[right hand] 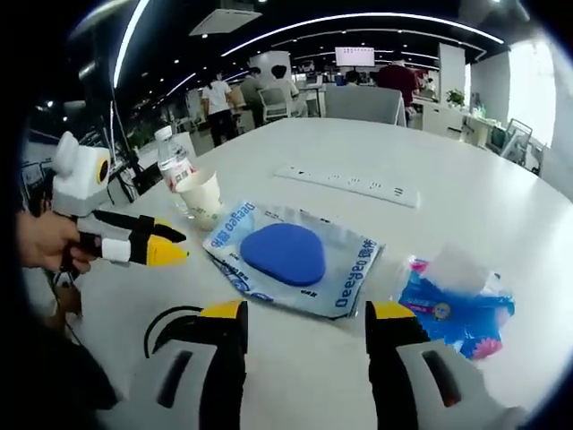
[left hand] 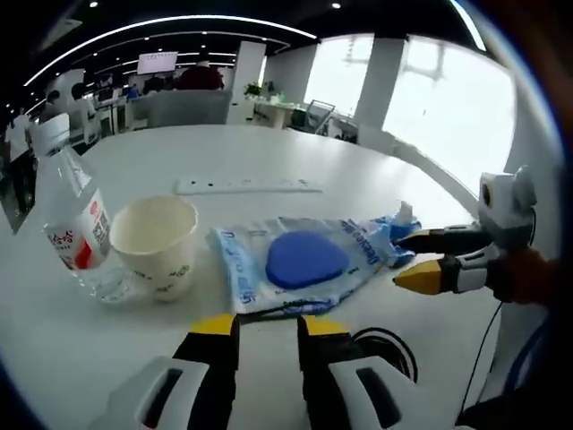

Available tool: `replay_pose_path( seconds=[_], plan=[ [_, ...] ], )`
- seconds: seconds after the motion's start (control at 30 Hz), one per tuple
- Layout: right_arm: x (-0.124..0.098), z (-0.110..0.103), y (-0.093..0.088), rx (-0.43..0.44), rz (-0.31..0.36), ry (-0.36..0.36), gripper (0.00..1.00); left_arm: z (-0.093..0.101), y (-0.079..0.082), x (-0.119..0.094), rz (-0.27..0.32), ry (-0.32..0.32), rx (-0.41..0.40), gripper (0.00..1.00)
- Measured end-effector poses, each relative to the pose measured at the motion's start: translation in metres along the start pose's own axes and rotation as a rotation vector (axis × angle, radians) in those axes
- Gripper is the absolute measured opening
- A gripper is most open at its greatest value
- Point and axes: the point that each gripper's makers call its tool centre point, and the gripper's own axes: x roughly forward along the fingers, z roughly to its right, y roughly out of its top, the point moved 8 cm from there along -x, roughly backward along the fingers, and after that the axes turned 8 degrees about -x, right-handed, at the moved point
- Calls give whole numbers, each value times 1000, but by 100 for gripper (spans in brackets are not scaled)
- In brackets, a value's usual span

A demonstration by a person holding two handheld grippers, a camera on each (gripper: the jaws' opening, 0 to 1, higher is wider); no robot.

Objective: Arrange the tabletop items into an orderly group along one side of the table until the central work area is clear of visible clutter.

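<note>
Left hand-held gripper [left hand: 269, 336] hovering over table [left hand: 269, 152] edge, jaws nearly closed, grasping nothing; right hand-held gripper [right hand: 304, 327] released, jaws spread wide, likely lining up on pouch; one blue-pad pouch [left hand: 300, 262] at 12 o'clock; one paper cup [left hand: 157, 242] and one water bottle [left hand: 72, 219] at 10 o'clock, touching, already grouped; one tissue pack [right hand: 457, 305] at 2 o'clock of right view; one power strip [left hand: 246, 185] beyond.

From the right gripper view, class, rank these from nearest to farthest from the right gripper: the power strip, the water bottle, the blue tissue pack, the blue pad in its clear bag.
1. Blue tissue pack, beside the right-hand jaw.
2. Blue pad, just ahead, centre.
3. Water bottle, far left, behind the paper cup.
4. Power strip, far centre; too close to call against the bottle.
</note>
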Motion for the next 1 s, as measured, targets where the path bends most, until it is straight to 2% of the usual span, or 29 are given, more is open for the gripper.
replay_pose_path(
  seconds=[0.17,0.27,0.43,0.63,1.0],
  plan=[
    [-13,-16,-5,-28,-33,39,54,10,-7,-12,-24,-32,24,34],
    [-20,-24,-9,-26,-70,59,56,15,-9,-19,-41,-43,34,35],
    [-28,-33,-14,-12,-94,70,58,24,-15,-28,-75,-78,63,38],
    [-25,-42,-18,6,-117,91,58,35,-26,-31,-125,-111,78,39],
    [-17,-62,-36,40,-164,98,43,38,-44,-22,-198,-120,71,33]
  ],
)
